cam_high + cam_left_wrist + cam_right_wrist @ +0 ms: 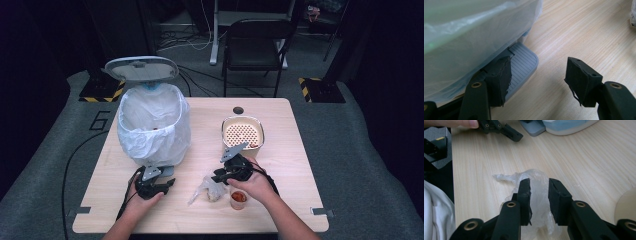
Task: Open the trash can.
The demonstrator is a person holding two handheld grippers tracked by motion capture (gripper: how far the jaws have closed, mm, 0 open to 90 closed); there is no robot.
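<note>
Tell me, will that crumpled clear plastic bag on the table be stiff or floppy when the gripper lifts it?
Probably floppy: the plastic bag is thin, wrinkled film bunched between the pads of the right gripper, so its loose end should droop. It looks light, though the lump inside it, seen from above, may make it sag. The smooth film might slip from a loose hold.

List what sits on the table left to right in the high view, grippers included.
Lined pedal bin → left gripper → crumpled plastic bag → right gripper, shut on that bag → small cup with red contents. The perforated strainer bowl overlaps these further back.
</note>
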